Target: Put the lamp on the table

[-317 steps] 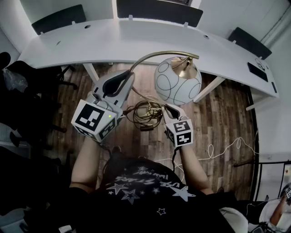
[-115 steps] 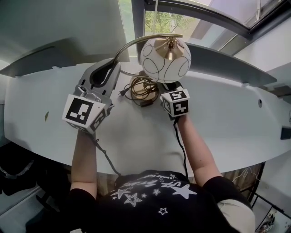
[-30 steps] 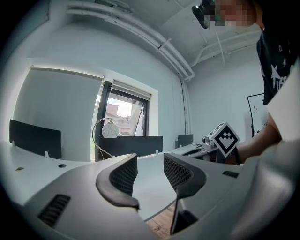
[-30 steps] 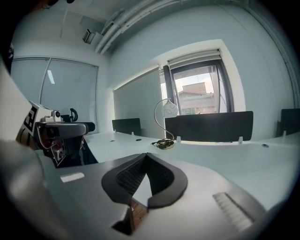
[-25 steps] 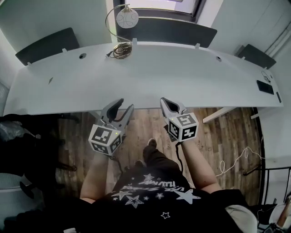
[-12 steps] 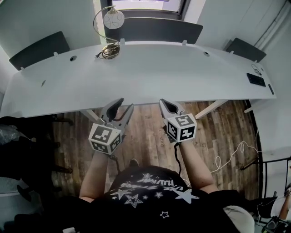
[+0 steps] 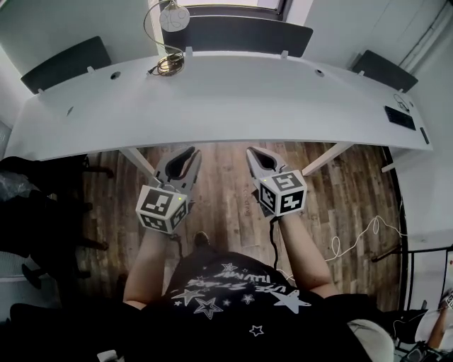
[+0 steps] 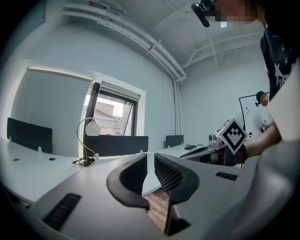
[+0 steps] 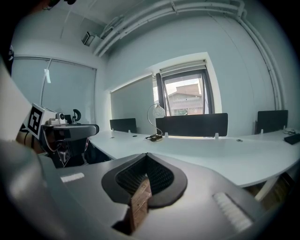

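Lamp (image 7: pixel 174 19) standing on the white table (image 7: pixel 233 92), far over at its back edge on the left, just in front of the dark divider panel (image 7: pixel 233 35) under the window. Its base and coiled cord (image 7: pixel 168 66) rest on the tabletop. From where I stand it is upright: the long axis runs vertically, the thin brass stem rising from the base and arching over so the globe shade (image 8: pixel 93 128) hangs more or less above the cord. Both tools are well apart from it, held over the wooden floor (image 7: pixel 226 177) on the near side of the table. The left gripper (image 7: pixel 185 157) has a narrow gap and its jaws are closing with nothing between them; the right gripper (image 7: pixel 255 155) is pressed together and empty. I'd judge the placing step done, so the next move calls for no fresh grip, only keeping clear of the lamp.
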The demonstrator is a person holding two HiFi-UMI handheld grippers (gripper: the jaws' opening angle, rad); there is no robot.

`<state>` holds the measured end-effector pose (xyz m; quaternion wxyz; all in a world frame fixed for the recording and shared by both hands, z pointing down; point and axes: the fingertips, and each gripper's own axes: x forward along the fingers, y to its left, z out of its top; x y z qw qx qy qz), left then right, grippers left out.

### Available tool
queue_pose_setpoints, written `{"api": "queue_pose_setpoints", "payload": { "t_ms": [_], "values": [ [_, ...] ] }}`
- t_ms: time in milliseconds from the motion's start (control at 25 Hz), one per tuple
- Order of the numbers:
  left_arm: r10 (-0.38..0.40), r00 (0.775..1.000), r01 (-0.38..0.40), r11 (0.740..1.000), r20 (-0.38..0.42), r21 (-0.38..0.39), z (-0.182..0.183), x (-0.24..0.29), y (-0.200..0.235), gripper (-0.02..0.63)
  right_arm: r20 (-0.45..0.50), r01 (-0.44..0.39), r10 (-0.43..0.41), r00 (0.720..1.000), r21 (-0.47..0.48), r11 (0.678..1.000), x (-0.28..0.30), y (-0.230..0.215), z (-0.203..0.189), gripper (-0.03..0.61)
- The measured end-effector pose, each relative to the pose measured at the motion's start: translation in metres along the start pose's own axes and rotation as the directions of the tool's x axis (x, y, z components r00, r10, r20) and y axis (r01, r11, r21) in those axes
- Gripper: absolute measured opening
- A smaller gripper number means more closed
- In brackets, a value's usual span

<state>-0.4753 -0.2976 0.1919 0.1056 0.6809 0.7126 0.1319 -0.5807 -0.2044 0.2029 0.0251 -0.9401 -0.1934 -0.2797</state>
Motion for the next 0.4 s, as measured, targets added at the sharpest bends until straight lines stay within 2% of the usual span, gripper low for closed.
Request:
{"api": "queue_pose_setpoints", "payload": {
  "t_ms": [160,400],
  "values": [
    [0.029,0.999,-0.029,0.999,-0.012,0.017,-0.004,-0.015,-0.03,0.021,0.007,-0.025,0.025,1.0,0.0,1.0,-0.029,0.008,-0.009,0.0],
    [0.046,0.998,-0.046,0.999,-0.041,0.009,-0.014,-0.041,-0.068,0.008,0.013,-0.052,0.052,0.999,-0.004,0.999,-0.069,0.023,-0.023,0.001]
  ]
}}
